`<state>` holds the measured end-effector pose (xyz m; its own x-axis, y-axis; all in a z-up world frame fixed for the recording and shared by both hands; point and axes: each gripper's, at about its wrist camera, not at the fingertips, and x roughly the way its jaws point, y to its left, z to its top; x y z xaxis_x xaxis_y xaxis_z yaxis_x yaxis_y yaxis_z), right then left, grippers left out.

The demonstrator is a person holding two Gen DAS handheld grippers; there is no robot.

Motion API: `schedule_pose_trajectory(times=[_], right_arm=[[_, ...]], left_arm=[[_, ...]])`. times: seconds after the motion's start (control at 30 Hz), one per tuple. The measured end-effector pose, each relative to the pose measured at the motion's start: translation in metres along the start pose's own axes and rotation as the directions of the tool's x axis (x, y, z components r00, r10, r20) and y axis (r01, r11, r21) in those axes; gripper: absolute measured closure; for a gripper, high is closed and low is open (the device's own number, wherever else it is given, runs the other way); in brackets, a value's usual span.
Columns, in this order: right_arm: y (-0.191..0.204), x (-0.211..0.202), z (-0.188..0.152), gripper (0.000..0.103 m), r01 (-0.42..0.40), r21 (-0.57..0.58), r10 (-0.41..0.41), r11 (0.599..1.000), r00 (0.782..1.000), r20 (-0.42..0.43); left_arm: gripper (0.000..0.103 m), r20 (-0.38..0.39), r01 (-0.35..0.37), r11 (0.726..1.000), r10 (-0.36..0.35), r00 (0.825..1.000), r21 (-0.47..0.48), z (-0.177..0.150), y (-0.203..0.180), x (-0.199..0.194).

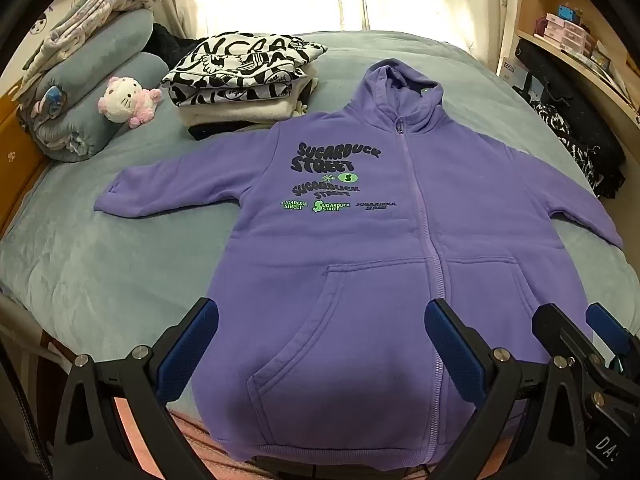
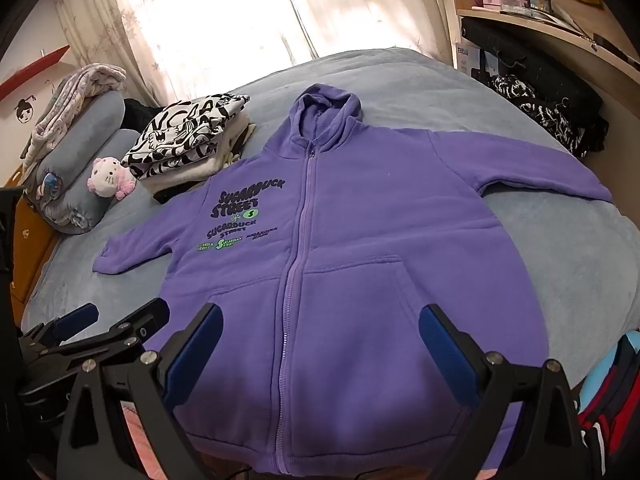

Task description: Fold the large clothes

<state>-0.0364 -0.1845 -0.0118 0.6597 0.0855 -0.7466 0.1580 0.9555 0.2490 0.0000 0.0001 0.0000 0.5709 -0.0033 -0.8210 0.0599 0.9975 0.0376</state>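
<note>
Both tools being held wide open, empty: left tool point(image 1: 322, 344) over hem left of zipper, right tool point(image 2: 320, 344) over hem at zipper. Purple hoodie point(image 1: 360, 240) being kept flat on bed point(image 1: 120, 264), long axis running away toward hood; both equally near.

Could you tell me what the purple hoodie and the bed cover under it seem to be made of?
Purple hoodie: likely thick fleece-backed cotton knit, matte, with soft rounded folds and a ribbed hem. Bed cover: probably plush velvety polyester, its short nap showing a faint sheen.
</note>
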Motion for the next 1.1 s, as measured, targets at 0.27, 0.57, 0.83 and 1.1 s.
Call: schedule_pose_trajectory(times=[0.27,0.57,0.83,1.1], right_arm=[[0.0,0.001,0.0,0.004,0.0,0.002,0.0,1.0,1.0,-0.005],[-0.001,0.003,-0.001,0.004,-0.001,0.002,0.001,1.0,1.0,-0.005],[-0.002,0.005,-0.001,0.004,0.0,0.003,0.0,1.0,1.0,-0.007],[0.004,0.001,0.009,0.004,0.0,0.004,0.0,1.0,1.0,-0.009]], left_arm=[[0.001,-0.002,-0.001,1.0,0.001,1.0,0.001,0.0,0.0,0.0],[0.002,-0.007,0.002,1.0,-0.002,1.0,0.0,0.0,0.0,0.0],[0.002,-0.018,0.007,1.0,-0.007,1.0,0.003,0.001,0.002,0.002],[0.004,-0.036,0.016,1.0,-0.016,0.999,-0.004,0.002,-0.002,0.011]])
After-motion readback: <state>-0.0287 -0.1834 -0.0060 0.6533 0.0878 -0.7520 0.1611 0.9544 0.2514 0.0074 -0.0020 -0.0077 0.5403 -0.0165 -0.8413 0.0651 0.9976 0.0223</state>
